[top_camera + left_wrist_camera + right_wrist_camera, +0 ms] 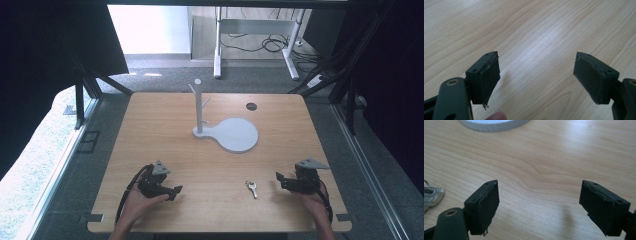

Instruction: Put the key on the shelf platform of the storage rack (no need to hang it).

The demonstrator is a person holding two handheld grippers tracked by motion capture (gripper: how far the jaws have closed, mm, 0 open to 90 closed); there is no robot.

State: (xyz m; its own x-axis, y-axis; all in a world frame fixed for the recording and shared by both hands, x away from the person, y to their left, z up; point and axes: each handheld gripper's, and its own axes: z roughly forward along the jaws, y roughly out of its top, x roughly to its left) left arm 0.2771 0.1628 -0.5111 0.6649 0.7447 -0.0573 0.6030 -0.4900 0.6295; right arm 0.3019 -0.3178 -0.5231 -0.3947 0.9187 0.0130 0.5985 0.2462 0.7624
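Observation:
A small silver key [252, 188] lies on the wooden table [170, 150] near the front, between my two grippers. In the right gripper view the key [431, 195] shows at the left edge, just left of the jaws. My right gripper [281, 180] rests low at the front right, open, with bare wood between its pads [486, 207]. My left gripper [175, 192] sits at the front left, also open with nothing in it [536, 82]. A white stand [200, 107] with short pegs rises from a round white base [235, 135] at the table's middle.
A dark round hole [251, 106] is set in the tabletop behind the base. The base's rim [494, 125] shows at the top of the right gripper view. Beyond the table stand the legs of a white desk [218, 45] and cables on the floor.

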